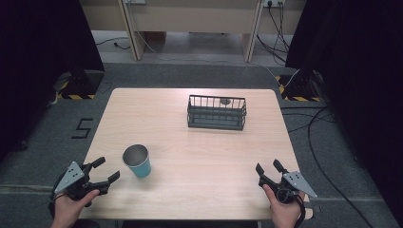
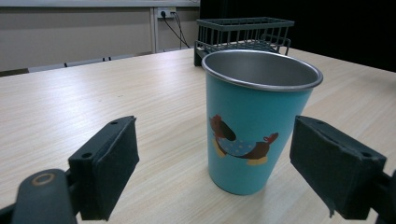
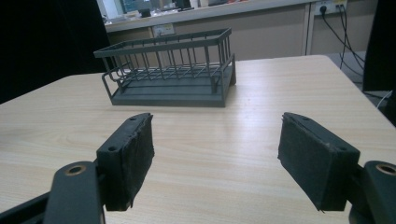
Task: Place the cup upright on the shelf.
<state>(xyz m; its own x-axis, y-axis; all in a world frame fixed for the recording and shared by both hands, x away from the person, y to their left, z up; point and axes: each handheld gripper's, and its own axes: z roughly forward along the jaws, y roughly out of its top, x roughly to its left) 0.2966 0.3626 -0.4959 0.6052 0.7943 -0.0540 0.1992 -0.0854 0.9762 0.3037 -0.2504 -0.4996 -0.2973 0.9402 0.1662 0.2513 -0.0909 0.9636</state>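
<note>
Two hand-held tongs wait at the near edge of a pale wooden desk, and nothing has been picked up so far. Going from largest to smallest: the desk itself, then a dark wire rack standing toward the far edge, right of centre, then a teal cup standing upright near the near left corner, well apart from the rack.

Left tongs sit at the near left corner, jaws spread wide and empty, aimed at the cup just beside them but not touching it. Right tongs sit at the near right corner, jaws also spread and empty, pointing toward the rack.

Judging by this layout, the work is at its very start: the cup looks to be the thing to grasp, probably to go to the rack, and both the grasp and the carry are left to do.

Seen from above, a small dark round object lies inside the rack by its far wall; what it is cannot be told. Left gripper view adds what the high view lacks: the cup has a bare metal inside and rim, and a cartoon hen printed on its teal side, with the cup framed between the two pads. Right gripper view shows the rack's barred walls and solid base close up.
</note>
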